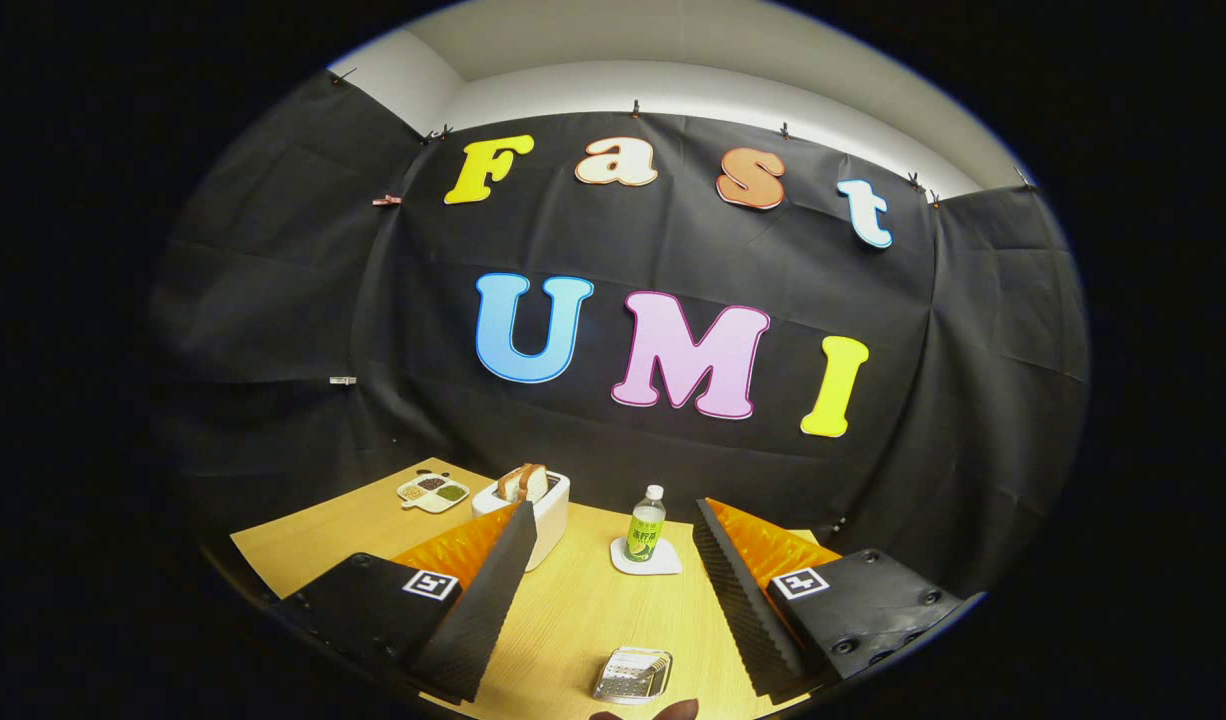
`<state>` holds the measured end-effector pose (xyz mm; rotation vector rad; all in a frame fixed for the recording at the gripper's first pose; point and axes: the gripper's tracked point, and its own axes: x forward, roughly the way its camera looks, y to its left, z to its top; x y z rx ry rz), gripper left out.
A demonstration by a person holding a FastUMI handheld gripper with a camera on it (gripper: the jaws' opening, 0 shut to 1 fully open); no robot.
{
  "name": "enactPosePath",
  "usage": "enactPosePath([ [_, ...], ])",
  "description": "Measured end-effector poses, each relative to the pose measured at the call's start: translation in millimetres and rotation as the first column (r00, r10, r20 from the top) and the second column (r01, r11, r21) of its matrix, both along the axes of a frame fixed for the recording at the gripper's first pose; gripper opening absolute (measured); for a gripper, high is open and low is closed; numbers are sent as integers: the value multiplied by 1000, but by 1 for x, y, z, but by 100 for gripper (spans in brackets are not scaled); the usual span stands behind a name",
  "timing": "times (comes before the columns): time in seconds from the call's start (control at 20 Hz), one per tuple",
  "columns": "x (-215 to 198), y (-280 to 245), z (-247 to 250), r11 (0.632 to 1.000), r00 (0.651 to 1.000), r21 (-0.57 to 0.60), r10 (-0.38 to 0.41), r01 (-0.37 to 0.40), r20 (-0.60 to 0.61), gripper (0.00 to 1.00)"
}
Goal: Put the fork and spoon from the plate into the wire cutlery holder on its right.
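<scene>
Holder (633,675): a small, shiny wire piece, low on the surface (573,610). It sits between the two fingers and close in under the tool. Too small to tell what, if anything, lies in it.

Just nearer than the holder, a dark rounded sliver (645,710). Could be the plate's rim; cannot tell.

Tool (613,507): fingers spread wide, nothing between them, held high and level, aimed at the far wall rather than down at the work.

Beyond the fingertips: bottle (646,523) upright on a coaster (645,562), toaster (533,505) with bread beside the left finger, divided dish (433,492) further off.

Judgement: the step is the approach, with no cutlery gripped yet.
- Tip the tool downward first so the plate and cutlery come between the fingers.
- Narrow the gap before descending.
- Take a handle crosswise, near its middle.
- Come in low, since thin metal on a plate will likely slide from a shallow pinch.
- Keep clear of the bottle.
</scene>
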<state>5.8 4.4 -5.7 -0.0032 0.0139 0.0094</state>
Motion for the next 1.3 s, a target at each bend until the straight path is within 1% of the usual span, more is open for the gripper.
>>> enactPosePath([
  [0.45,7,17,-8,1000,999,10,19,-19,-28,98],
  [0.55,10,33,-23,998,994,18,63,-61,-88,97],
  [0.65,11,56,-49,992,974,25,124,-121,-192,97],
  [0.75,11,77,-77,984,939,55,176,-168,-295,98],
  [0.85,8,101,-104,974,892,108,227,-200,-390,98],
  [1.05,2,147,-161,955,774,180,297,-236,-560,98],
  [1.15,-1,167,-190,949,716,193,314,-249,-624,97],
  [1.3,-3,189,-233,950,642,175,306,-260,-703,95],
])
